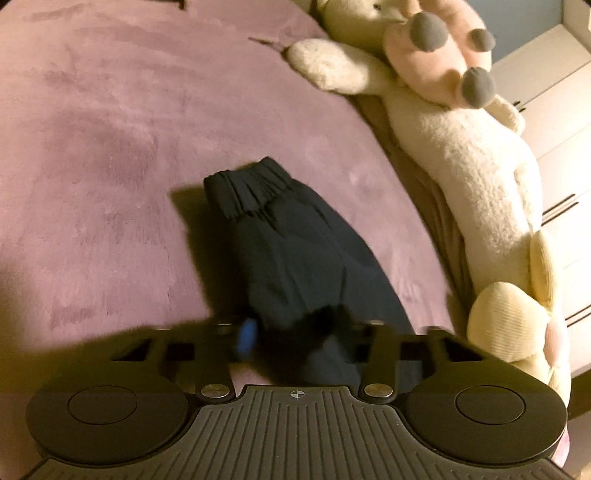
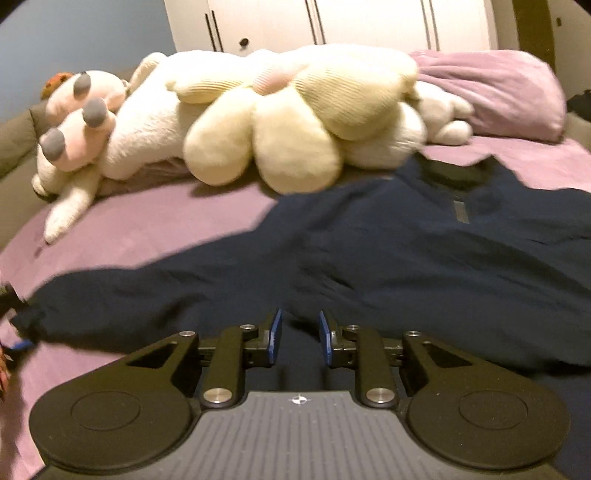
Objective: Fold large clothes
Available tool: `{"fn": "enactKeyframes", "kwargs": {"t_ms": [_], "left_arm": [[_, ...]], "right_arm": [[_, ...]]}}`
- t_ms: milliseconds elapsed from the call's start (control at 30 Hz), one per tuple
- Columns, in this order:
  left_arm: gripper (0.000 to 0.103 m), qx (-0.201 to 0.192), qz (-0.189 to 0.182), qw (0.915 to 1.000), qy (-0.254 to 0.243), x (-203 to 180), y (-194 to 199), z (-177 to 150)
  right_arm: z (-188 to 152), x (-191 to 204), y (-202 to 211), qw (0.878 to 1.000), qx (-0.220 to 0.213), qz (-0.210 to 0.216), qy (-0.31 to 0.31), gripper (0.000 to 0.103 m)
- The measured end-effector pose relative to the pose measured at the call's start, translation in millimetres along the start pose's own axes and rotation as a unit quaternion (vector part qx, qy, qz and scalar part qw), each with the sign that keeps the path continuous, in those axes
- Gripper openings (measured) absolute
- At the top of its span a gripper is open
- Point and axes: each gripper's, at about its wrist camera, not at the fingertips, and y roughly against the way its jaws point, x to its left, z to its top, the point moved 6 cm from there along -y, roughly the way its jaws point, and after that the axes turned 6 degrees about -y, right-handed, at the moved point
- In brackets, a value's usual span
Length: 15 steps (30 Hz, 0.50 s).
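Note:
A dark navy jacket [image 2: 424, 258] lies spread on the purple bed, its collar [image 2: 458, 173] toward the plush toys. One long sleeve [image 2: 147, 295] stretches left. In the left wrist view that sleeve [image 1: 295, 251] runs from its elastic cuff [image 1: 251, 188] back into my left gripper [image 1: 297, 334]. The cloth is bunched between the jaws. One blue pad [image 1: 245, 336] shows against it and the other is hidden under fabric. My right gripper [image 2: 300, 334] hovers over the jacket's lower body. A narrow gap separates its blue pads [image 2: 275, 336], and nothing is pinched between them.
The purple bed cover [image 1: 110, 147] spreads wide to the left of the sleeve. Large cream and pink plush toys [image 2: 295, 122] line the bed's far side [image 1: 480, 166]. A purple pillow [image 2: 498, 85] lies at the right. White wardrobe doors [image 2: 332, 22] stand behind.

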Motion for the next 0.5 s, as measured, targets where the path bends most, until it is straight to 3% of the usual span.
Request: {"fn": "enactKeyframes", "kwargs": {"t_ms": [67,133,233,333,433,500], "left_arm": [[0.019,0.008,-0.011,0.9999,0.007,3.2,-1.5,4.2],[0.014,0.009,-0.032,0.9994,0.004,0.7,-2.4,7.5],[0.012,0.006,-0.058,0.9980,-0.027,-5.7,6.2,13.8],[0.011,-0.009,-0.082,0.9943,-0.067,-27.3,21.2,19.7],[0.011,-0.019,-0.114,0.9874,-0.108,-62.2,40.4,17.4],[0.011,-0.019,-0.145,0.9789,-0.143,-96.1,54.7,10.2]], "right_arm": [[4.9,16.9,-17.7,1.000,0.001,0.009,0.000,0.022],[4.8,30.2,-37.0,1.000,0.005,0.015,0.003,0.022],[-7.6,44.1,-63.3,0.999,0.028,0.017,0.020,0.022],[-32.1,45.8,-90.1,0.995,0.078,-0.003,0.061,0.022],[-28.0,48.6,-86.5,0.993,0.087,0.003,0.086,0.021],[-20.8,45.9,-72.3,0.994,0.082,0.013,0.068,0.022]]}}
